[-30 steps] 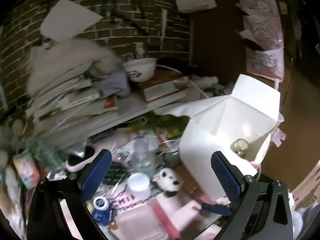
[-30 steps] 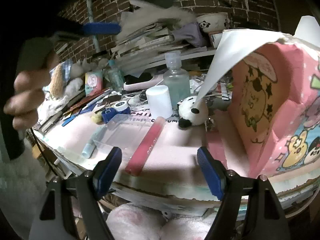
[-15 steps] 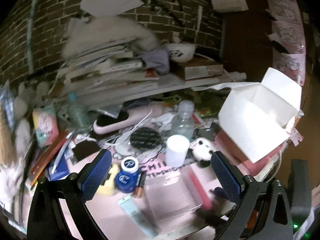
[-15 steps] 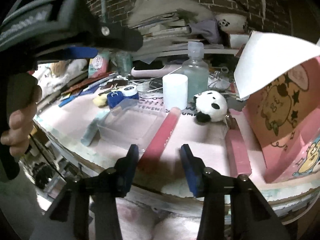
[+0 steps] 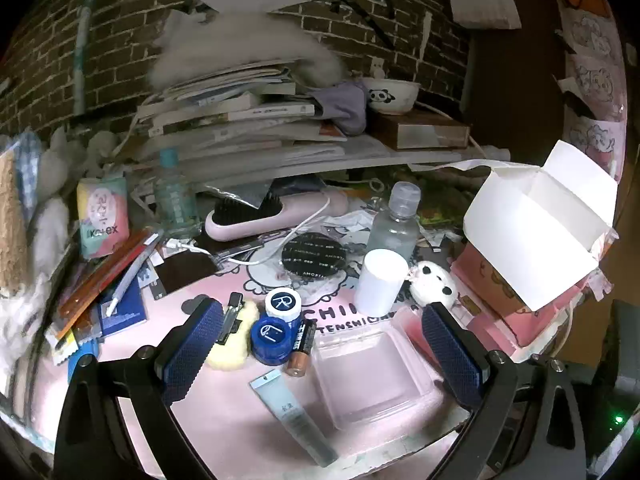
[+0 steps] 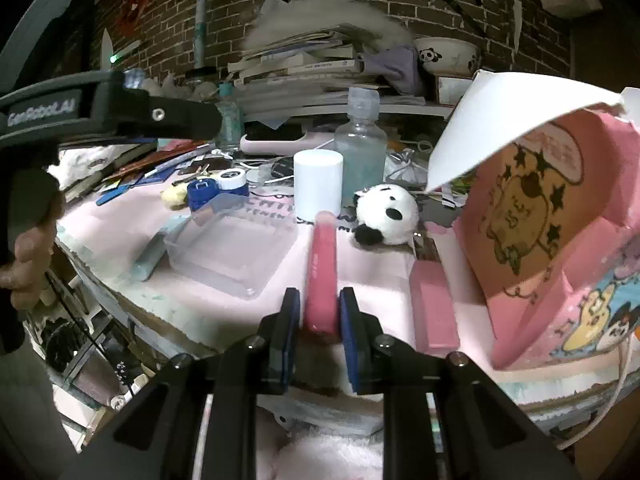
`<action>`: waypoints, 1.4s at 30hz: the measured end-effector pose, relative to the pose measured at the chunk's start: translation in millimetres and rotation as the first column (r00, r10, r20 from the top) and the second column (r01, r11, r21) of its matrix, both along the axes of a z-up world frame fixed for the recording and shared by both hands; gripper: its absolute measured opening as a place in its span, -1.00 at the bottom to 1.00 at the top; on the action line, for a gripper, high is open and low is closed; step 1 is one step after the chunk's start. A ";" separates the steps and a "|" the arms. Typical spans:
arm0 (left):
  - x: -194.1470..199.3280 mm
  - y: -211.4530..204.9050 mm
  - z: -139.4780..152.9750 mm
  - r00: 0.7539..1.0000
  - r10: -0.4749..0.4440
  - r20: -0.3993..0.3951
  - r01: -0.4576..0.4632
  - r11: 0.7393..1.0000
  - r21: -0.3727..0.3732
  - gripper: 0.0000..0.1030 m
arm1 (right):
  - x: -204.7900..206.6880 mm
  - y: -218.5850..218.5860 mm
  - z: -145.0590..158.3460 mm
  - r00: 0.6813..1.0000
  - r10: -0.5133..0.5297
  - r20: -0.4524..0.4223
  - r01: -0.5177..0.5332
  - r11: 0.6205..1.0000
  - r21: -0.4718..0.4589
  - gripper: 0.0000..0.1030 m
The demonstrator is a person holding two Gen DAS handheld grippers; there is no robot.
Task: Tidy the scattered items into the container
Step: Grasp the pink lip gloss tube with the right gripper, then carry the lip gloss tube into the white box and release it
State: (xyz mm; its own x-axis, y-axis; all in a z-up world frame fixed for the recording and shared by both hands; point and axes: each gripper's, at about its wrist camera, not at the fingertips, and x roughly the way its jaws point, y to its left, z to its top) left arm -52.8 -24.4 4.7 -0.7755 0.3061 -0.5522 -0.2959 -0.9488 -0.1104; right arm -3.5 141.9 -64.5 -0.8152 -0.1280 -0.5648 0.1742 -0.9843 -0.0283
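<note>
1. The pink tube (image 6: 321, 268) lies on the pink mat (image 6: 372, 276), its near end between the pads of the right gripper (image 6: 319, 314), which is closed narrow on it. Its far end points at the white cylinder (image 6: 318, 189).
2. The clear tray (image 6: 232, 252), which I take to be the container, sits just left of the tube and looks empty.
3. The left gripper (image 5: 320, 356) hangs wide open above the tray (image 5: 372, 372), holding nothing. A battery (image 5: 302, 346), a blue lens case (image 5: 276, 330) and a pale blue tube (image 5: 294, 416) lie just beside the tray.
4. Risk: the grip is at the very end of a long tube, so on lifting the far end may sag or swivel and slip from the pads.
5. Risk: swinging it left, the far end could knock the white cylinder, the clear bottle (image 6: 360, 152) behind it, or the panda toy (image 6: 384, 214) just to its right.
6. Risk: the tube looks about as long as the tray is wide; laid straight it may perch on the rim instead of dropping in.
7. Room: the tray's near corner is close to the table edge (image 6: 160, 308), so a push could slide it off. The pink box (image 6: 560, 220) and a pink block (image 6: 434, 304) crowd the right; open mat lies between tube and tray.
</note>
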 end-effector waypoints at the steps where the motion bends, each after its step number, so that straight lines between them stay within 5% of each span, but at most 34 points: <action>1: 0.3 -0.5 -0.5 1.000 -0.001 0.000 0.001 1.000 0.002 0.93 | -2.2 -0.5 -0.1 1.000 0.003 0.000 -0.003 1.000 -0.003 -0.66; 24: -4.3 -15.0 -18.3 0.999 0.018 0.038 -0.020 0.999 0.049 0.93 | -18.9 -17.1 -1.7 0.998 0.009 -0.065 -0.006 0.999 0.038 -0.73; 42: 9.2 -36.0 -15.5 0.998 0.059 0.033 -0.062 0.995 0.078 0.93 | -0.1 -45.1 40.7 0.978 0.091 -0.190 -0.074 0.993 0.093 -0.73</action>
State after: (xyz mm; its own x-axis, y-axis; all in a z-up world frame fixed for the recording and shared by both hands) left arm -43.6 -60.4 -10.8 -0.7769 0.3027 -0.5521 -0.2334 -0.9528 -0.1939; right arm -3.5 96.8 -23.8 -0.8986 -0.1582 -0.4093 0.2380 -0.9593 -0.1518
